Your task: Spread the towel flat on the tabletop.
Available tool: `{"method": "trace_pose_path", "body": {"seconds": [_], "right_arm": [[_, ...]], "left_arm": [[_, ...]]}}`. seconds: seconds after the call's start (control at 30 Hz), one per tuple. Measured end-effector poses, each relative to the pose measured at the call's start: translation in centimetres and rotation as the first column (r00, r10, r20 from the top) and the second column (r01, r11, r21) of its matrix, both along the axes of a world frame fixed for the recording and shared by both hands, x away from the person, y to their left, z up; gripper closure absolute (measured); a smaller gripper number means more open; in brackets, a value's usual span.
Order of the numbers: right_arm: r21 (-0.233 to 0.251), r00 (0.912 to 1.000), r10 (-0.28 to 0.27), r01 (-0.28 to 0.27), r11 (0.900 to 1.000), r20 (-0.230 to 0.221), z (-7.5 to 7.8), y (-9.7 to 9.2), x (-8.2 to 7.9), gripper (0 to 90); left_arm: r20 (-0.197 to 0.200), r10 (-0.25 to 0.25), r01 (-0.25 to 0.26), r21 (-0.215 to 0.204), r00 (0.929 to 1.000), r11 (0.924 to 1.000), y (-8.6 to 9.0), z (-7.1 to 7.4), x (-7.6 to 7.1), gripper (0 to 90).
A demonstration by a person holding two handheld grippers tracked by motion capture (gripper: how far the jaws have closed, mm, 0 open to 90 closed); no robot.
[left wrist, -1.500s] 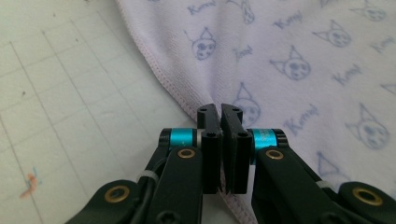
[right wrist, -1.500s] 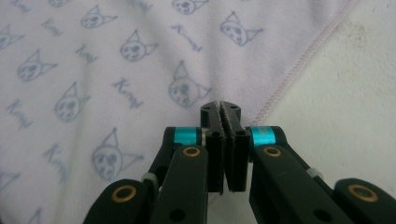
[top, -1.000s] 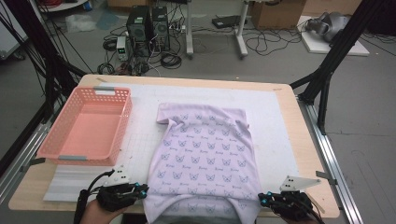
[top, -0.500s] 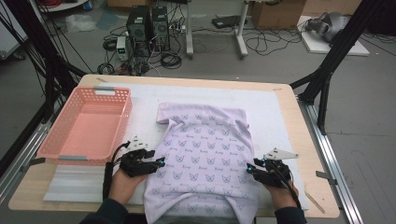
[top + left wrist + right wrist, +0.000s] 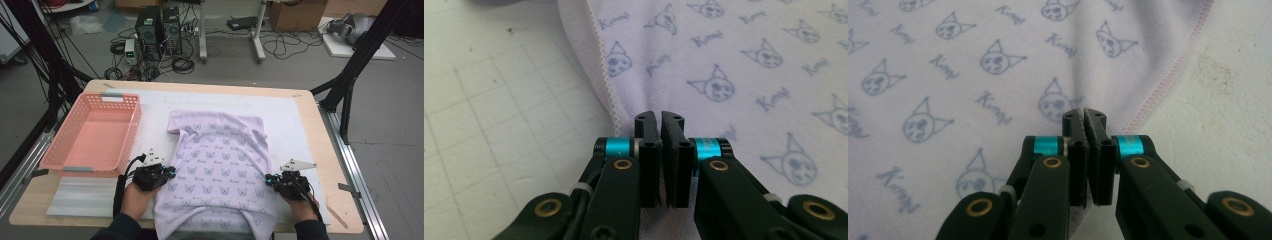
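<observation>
The lilac T-shirt [image 5: 217, 170] lies flat across the middle of the desk, its near end draped over the near edge, its far end reaching toward the middle of the white mat [image 5: 295, 115]. It is pale purple knit, printed all over with small cat-eared faces and script lettering, with a stitched hem along each side. Near the far end the cloth is folded in on itself, with a small ruck at the left.

The left gripper [image 5: 169, 173] sits at the shirt's left side edge, and the left gripper view has its jaws just closed together, with the hemmed edge [image 5: 610, 95] gathered up at the tips. The right gripper [image 5: 270, 180] mirrors it at the right side edge; the jaws have just come together there too, cloth puckered at the tips in the right gripper view, the pink-stitched hem [image 5: 1168, 75] running just beside.

Here is the risk: each pinch looks shallow, only a sliver of fabric at the very tips. If one hand lifts faster than the other, the edge could slide free and the shirt would sag on that side. A thin bite may also take the top layer alone, so the fold would open crookedly. The overhanging near end adds weight that could drag the cloth out.

The pink basket [image 5: 60, 150] stands well apart, by the left edge of the desk.
</observation>
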State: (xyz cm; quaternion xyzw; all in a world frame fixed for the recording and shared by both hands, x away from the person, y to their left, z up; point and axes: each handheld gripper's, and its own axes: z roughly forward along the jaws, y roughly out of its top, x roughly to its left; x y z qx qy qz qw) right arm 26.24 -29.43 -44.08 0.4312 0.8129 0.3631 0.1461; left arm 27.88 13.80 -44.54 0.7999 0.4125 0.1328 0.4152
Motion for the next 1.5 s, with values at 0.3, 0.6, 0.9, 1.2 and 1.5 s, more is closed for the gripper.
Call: {"method": "trace_pose_path", "body": {"seconds": [0.3,0.6,0.9,1.2,1.5], "right_arm": [[0.022,0.9987,0.051,-0.051,0.9985,-0.003,0.6,-0.5,-1.9,88.4],[0.041,0.9948,0.101,-0.1,0.9942,-0.015,1.2,-0.9,-4.5,88.5],[0.079,0.9947,0.103,-0.103,0.9916,0.006,2.0,-1.3,-6.2,78.8],[0.084,0.9865,-0.032,0.019,0.9963,0.161,1.2,-1.3,-1.0,46.4],[0.089,0.9896,-0.072,0.061,0.9942,0.125,0.3,-1.7,1.8,49.1]], "left_arm": [[-0.03,-0.044,0.043,-0.043,0.9986,0.9981,1.3,0.7,-1.8,85.9],[-0.051,-0.109,0.106,-0.054,0.9928,0.9929,2.1,1.0,-4.4,85.8],[-0.004,-0.077,0.076,-0.087,0.997,0.9933,3.2,1.2,-4.9,55.9],[0.091,-0.019,0.034,-0.163,0.9956,0.986,2.8,1.6,-0.4,45.7],[0.071,0.042,-0.033,-0.121,0.9966,0.9921,2.0,0.9,2.8,44.1]]}}
